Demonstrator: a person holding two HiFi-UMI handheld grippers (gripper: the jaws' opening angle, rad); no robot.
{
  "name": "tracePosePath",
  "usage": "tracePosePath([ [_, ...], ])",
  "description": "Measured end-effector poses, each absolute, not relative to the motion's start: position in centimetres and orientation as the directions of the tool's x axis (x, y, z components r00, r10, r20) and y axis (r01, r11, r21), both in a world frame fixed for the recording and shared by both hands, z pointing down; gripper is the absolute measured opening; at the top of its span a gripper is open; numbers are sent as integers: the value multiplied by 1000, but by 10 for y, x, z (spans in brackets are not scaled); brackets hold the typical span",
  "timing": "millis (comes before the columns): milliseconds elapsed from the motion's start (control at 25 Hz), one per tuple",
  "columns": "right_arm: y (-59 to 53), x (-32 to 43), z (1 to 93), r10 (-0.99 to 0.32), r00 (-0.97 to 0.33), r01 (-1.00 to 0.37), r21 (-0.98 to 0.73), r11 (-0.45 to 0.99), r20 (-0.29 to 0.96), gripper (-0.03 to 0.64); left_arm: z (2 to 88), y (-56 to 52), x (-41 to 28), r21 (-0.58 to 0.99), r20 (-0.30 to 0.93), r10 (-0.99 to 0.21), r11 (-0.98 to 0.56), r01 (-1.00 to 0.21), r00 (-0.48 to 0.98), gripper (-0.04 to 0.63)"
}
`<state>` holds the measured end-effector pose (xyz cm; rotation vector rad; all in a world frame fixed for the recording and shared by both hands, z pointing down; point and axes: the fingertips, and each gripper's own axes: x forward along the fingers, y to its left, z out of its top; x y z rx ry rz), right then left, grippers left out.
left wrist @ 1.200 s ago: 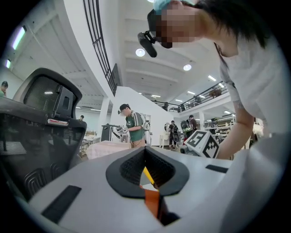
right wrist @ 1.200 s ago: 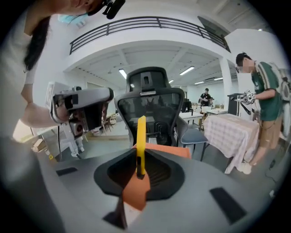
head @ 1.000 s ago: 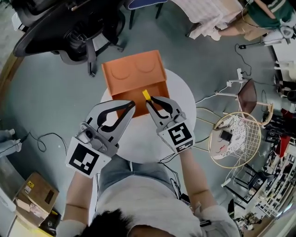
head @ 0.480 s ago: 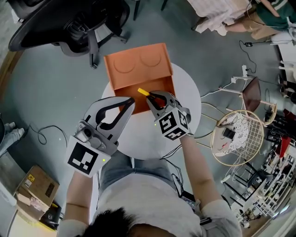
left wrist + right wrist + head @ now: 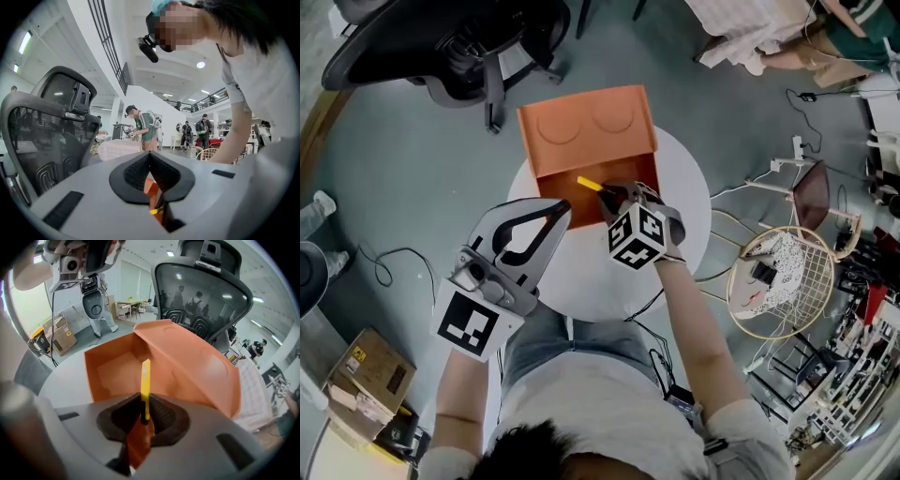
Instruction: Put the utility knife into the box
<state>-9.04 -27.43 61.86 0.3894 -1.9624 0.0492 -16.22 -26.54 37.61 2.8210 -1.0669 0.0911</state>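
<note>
An orange box (image 5: 605,192) stands open on the round white table (image 5: 680,202), its lid (image 5: 586,127) hinged back at the far side. My right gripper (image 5: 616,194) is shut on a yellow utility knife (image 5: 589,184), whose tip points left over the box's open tray. In the right gripper view the utility knife (image 5: 146,380) sticks out from my right gripper (image 5: 143,404) above the box (image 5: 115,373), in front of the lid (image 5: 197,366). My left gripper (image 5: 561,213) hovers at the box's near left corner, shut and empty. Through my left gripper (image 5: 150,154) only a slit of orange shows.
A black office chair (image 5: 459,42) stands beyond the table. A wire chair (image 5: 778,281) with a patterned cushion is at the right, near a cable. A cardboard box (image 5: 370,370) sits on the floor at the lower left. The table edge lies close to the person's lap.
My right gripper has moved forward and turned, carrying the knife from the box's near edge to over its open tray. The left gripper has barely moved.
</note>
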Motion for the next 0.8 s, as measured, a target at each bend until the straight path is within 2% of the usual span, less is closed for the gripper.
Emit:
tracePosePath([
  [360, -275, -95, 632, -200, -320, -285, 108, 952, 926, 63, 375, -259, -171, 85, 107, -681, -720, -689, 725, 9],
  [800, -275, -94, 630, -215, -322, -304, 114, 946, 922, 64, 371, -249, -176, 73, 108, -696, -707, -703, 710, 9],
])
